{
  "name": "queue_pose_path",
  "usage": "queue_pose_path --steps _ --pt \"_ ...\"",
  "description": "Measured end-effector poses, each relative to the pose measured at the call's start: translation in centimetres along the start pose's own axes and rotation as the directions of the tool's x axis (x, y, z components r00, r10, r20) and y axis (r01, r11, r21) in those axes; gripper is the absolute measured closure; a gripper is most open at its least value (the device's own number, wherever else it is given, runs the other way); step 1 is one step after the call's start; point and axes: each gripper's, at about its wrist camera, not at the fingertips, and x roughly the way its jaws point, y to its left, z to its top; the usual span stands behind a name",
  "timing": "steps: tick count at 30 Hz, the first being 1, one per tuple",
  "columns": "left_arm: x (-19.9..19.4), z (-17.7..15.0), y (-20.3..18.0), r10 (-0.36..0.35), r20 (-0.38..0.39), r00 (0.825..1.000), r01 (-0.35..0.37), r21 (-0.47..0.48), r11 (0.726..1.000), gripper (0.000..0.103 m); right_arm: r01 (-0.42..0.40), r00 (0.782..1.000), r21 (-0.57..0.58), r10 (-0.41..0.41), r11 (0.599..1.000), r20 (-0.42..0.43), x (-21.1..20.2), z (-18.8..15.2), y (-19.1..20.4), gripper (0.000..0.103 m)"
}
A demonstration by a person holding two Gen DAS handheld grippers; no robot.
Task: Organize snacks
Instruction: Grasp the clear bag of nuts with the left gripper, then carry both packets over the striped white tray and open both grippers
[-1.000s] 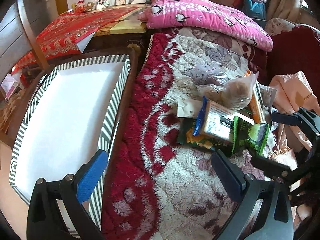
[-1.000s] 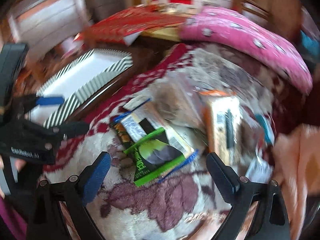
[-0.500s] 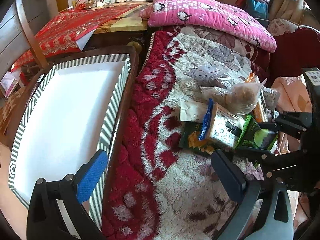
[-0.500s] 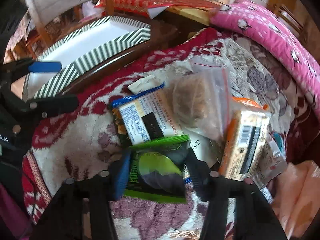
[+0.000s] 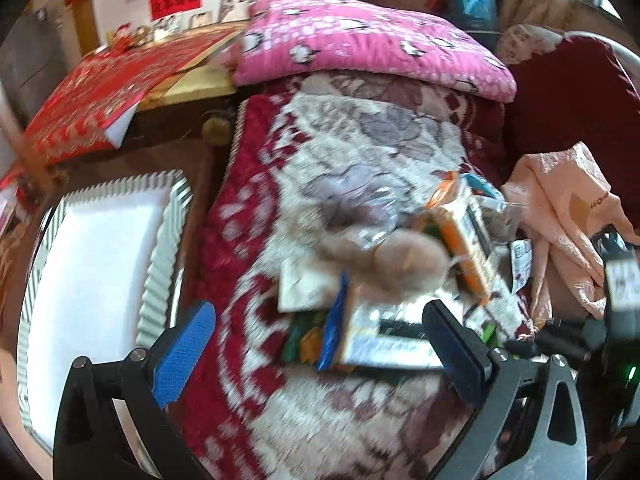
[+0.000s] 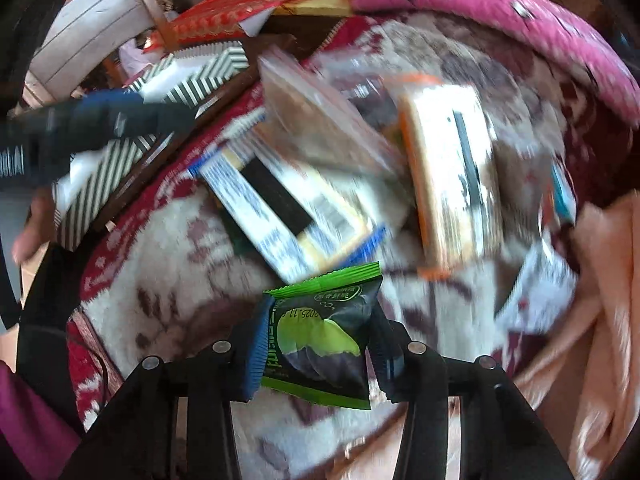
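Observation:
My right gripper (image 6: 320, 320) is shut on a small green and black snack packet (image 6: 324, 340) and holds it above the blanket. Behind it lies a pile of snacks: a blue-edged white packet (image 6: 288, 208), an orange-edged packet (image 6: 452, 176) and a clear bag (image 6: 320, 108). In the left wrist view my left gripper (image 5: 320, 344) is open and empty over the blanket, near the blue-edged packet (image 5: 372, 340), the clear bag of brown snacks (image 5: 400, 260) and the orange packet (image 5: 460, 240). The striped white box (image 5: 92, 260) lies open to the left. The right gripper (image 5: 592, 336) shows at the far right.
A red and white patterned blanket (image 5: 340, 152) covers the sofa. A pink pillow (image 5: 360, 40) lies at the back. A peach cloth (image 5: 568, 200) is at the right. A red-covered table (image 5: 104, 88) stands behind the box, which also shows in the right wrist view (image 6: 132, 132).
My right gripper has closed on the green packet and lifted it off the pile. The left gripper has shifted toward the snack pile; both views are blurred by motion.

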Motion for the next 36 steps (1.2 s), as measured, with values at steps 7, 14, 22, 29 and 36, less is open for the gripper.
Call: queue_pose_path --steps 7,14,22,29,36 --pt "2.7 2.0 -2.9 -0.055 -0.032 0.998 0.056 0.042 0.998 0.000 0.017 1.000 0.055 -0.018 0.998 0.006 0.4 -1.3 -0.9 0.045" --pt "5.4 2.9 -4.2 -0.088 -0.075 0.993 0.092 0.055 0.994 0.047 -0.020 0.999 0.123 0.015 0.992 0.039 0.6 -2.0 -2.5 0.049" --pt "4.4 3.0 -2.2 -0.137 -0.073 0.988 0.139 0.018 0.990 0.076 -0.045 0.996 0.152 0.033 0.987 0.080 -0.4 -1.8 -4.2 0.058" --pt "0.5 2.1 0.2 -0.115 -0.018 0.993 0.116 0.034 0.993 0.078 -0.072 0.988 0.147 0.050 0.987 0.145 -2.5 -0.5 -2.5 0.058" --pt "-3.1 1.6 3.7 -0.084 0.039 0.996 0.085 -0.020 0.996 0.078 -0.080 0.981 0.099 0.060 0.992 0.185 -4.1 1.7 0.4 0.058"
